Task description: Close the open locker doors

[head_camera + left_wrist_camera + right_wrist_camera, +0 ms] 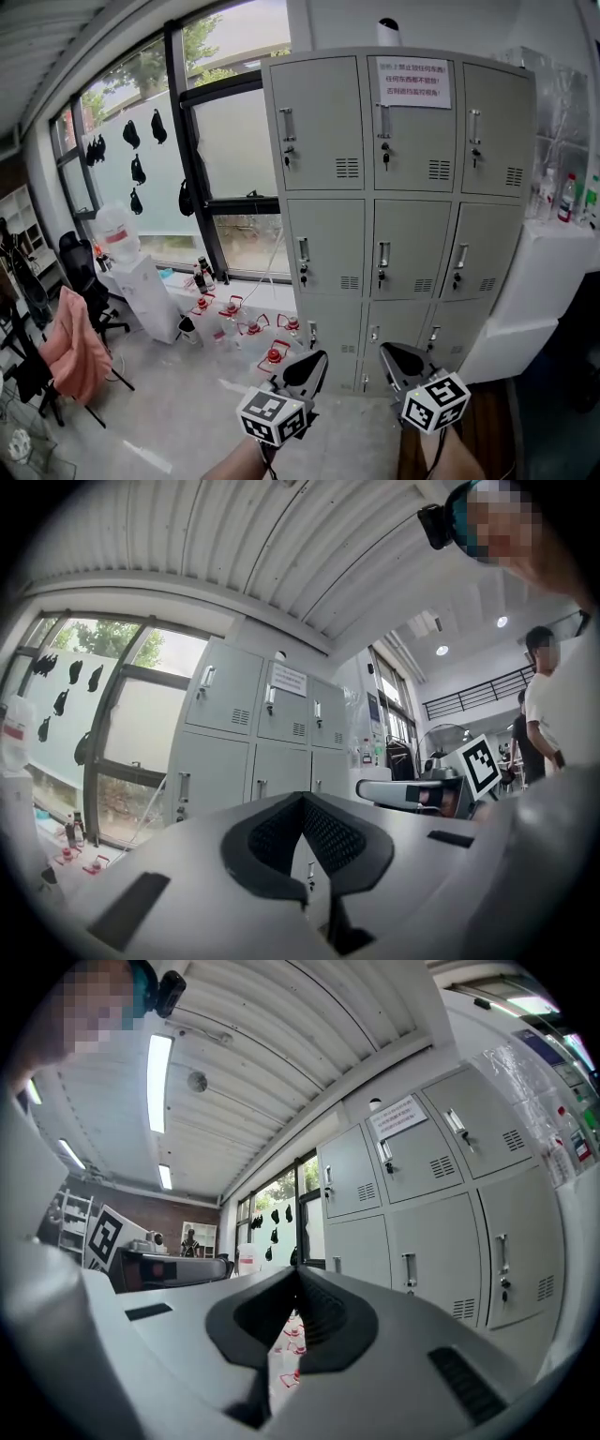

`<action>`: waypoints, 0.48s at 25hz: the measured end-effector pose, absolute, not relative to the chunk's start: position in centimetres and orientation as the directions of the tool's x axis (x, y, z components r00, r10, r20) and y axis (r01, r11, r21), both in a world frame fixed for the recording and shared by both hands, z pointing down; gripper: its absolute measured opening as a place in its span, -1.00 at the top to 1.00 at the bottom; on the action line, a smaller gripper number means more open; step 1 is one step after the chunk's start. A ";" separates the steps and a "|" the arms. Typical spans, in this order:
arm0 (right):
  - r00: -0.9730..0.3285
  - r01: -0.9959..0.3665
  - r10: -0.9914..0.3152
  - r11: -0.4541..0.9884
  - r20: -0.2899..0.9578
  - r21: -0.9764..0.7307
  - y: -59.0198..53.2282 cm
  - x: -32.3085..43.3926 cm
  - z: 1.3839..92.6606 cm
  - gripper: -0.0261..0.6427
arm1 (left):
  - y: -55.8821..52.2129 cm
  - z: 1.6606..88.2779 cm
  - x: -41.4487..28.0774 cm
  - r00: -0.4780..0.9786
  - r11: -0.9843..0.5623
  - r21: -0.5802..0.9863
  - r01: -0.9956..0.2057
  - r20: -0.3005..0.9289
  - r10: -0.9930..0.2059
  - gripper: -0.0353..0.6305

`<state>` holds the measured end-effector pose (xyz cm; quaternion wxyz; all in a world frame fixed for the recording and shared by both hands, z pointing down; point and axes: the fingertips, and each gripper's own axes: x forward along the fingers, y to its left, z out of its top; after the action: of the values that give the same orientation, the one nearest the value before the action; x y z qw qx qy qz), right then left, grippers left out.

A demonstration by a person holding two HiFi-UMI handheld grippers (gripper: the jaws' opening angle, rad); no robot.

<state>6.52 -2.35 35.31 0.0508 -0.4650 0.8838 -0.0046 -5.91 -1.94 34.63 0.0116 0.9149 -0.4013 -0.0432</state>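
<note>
A grey locker bank [403, 206] with three rows of three doors stands ahead. Every door I can see lies flush with its frame, and a white notice is stuck on the top middle door. My left gripper [314, 361] and right gripper [389, 354] hang side by side low in the head view, short of the bottom row and touching nothing. Both are shut with nothing between the jaws. In the left gripper view the left gripper [302, 799] points at the lockers [253, 724]. The right gripper [298, 1271] has the lockers [422, 1194] to its right.
A white water dispenser [141, 281] and several red-capped bottles [244, 323] stand on the floor under the window at left. A chair with a pink cloth [70, 347] is at far left. A white cabinet [544, 281] adjoins the lockers at right. A person [539, 705] stands behind.
</note>
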 end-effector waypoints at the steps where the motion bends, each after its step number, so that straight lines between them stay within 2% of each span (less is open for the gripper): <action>1: -0.555 -0.827 -0.828 0.560 -0.080 -0.058 -2.0 5.8 35.7 0.90 | -1.7 35.0 -6.8 0.674 -0.677 0.061 -0.734 -0.066 -0.736 0.85; 12: -0.417 -0.906 -0.909 0.417 -0.017 -0.067 2.9 1.7 38.5 0.90 | 1.7 37.9 -12.1 0.752 -0.754 0.044 -0.656 -0.051 -0.657 0.85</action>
<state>1.70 2.93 38.52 0.0254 -0.5392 0.8414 -0.0237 -12.13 1.69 37.92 0.0118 0.9358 -0.3508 -0.0318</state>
